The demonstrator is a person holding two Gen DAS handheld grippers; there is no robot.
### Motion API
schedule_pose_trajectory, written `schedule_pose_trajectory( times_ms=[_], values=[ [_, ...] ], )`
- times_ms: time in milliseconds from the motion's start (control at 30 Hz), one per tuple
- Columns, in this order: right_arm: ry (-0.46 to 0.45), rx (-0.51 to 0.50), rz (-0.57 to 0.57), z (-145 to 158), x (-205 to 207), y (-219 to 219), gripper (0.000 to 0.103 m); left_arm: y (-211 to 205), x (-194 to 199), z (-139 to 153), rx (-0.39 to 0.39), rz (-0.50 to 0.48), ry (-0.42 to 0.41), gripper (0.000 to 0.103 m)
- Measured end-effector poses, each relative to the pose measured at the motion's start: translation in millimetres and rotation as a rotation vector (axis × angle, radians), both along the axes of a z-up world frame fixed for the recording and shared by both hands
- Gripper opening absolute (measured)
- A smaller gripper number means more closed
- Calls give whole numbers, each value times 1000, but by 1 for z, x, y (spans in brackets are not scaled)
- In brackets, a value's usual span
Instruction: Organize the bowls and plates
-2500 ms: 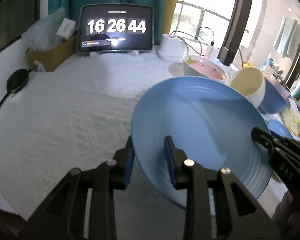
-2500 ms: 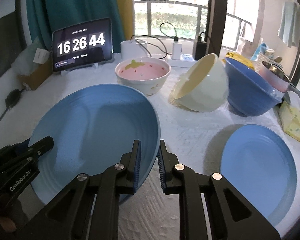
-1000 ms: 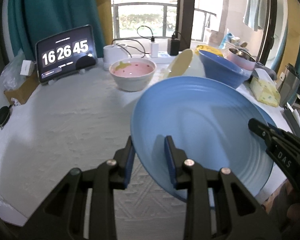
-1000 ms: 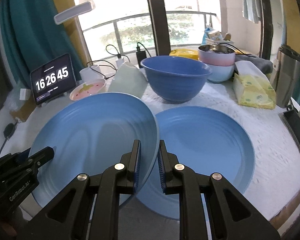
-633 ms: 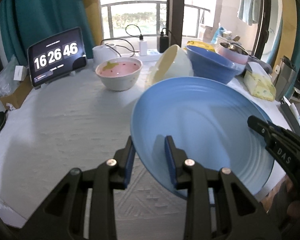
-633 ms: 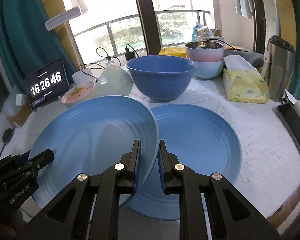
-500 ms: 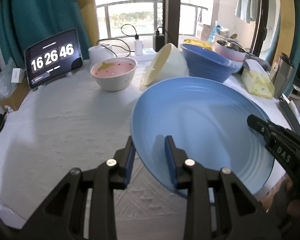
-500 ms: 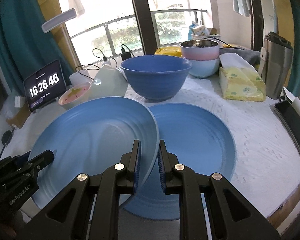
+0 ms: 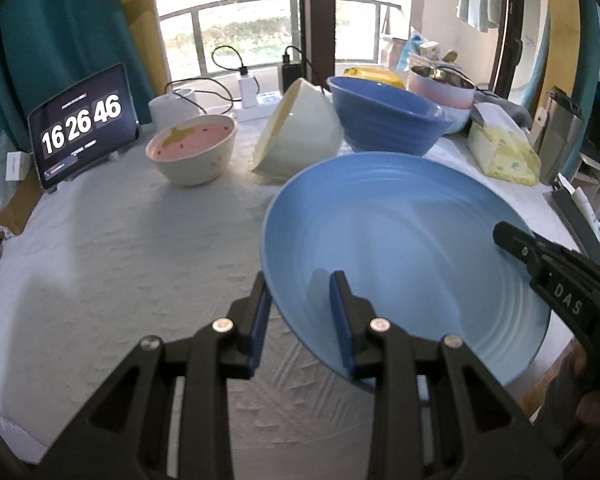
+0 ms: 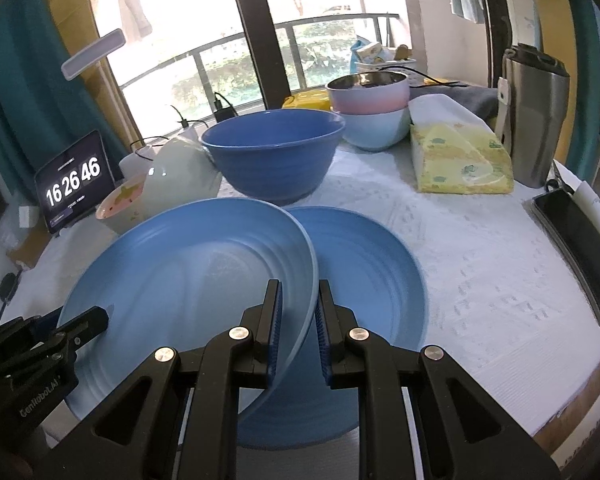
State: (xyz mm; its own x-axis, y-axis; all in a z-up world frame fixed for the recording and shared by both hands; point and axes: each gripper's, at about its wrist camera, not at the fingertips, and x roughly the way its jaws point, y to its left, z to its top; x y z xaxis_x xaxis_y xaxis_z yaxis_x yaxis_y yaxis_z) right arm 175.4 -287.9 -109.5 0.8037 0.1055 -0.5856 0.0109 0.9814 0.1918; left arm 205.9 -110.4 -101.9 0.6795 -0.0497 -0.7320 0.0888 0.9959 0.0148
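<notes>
Both grippers hold one blue plate point(image 9: 412, 248) by opposite rims, above the table. My left gripper point(image 9: 300, 312) is shut on its left rim. My right gripper point(image 10: 298, 320) is shut on its right rim; the plate also shows in the right wrist view point(image 10: 188, 280). It hangs tilted over a second blue plate point(image 10: 372, 272) lying flat on the white cloth. Behind stand a dark blue bowl point(image 10: 272, 156), a cream bowl tipped on its side point(image 9: 296, 128) and a pink-lined bowl point(image 9: 192, 152).
A tablet clock point(image 9: 84, 120) stands at the back left. Stacked pink and pale blue bowls point(image 10: 372, 108), a yellow tissue pack point(image 10: 460, 156), a steel tumbler point(image 10: 534, 116) and a phone point(image 10: 580, 240) sit to the right. Chargers and cables point(image 9: 248, 84) line the window side.
Both grippers have carried the held plate to the right, from the table's left side to over the second plate. Their grip has not changed.
</notes>
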Motion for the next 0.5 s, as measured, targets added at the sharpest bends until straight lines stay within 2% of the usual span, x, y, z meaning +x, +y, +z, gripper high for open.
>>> schedule_pose_trajectory(
  times_ms=[500],
  values=[
    [-6,11,-26,-2,9,-23,18,-23,15,-13,16,-31,46,31]
  ],
)
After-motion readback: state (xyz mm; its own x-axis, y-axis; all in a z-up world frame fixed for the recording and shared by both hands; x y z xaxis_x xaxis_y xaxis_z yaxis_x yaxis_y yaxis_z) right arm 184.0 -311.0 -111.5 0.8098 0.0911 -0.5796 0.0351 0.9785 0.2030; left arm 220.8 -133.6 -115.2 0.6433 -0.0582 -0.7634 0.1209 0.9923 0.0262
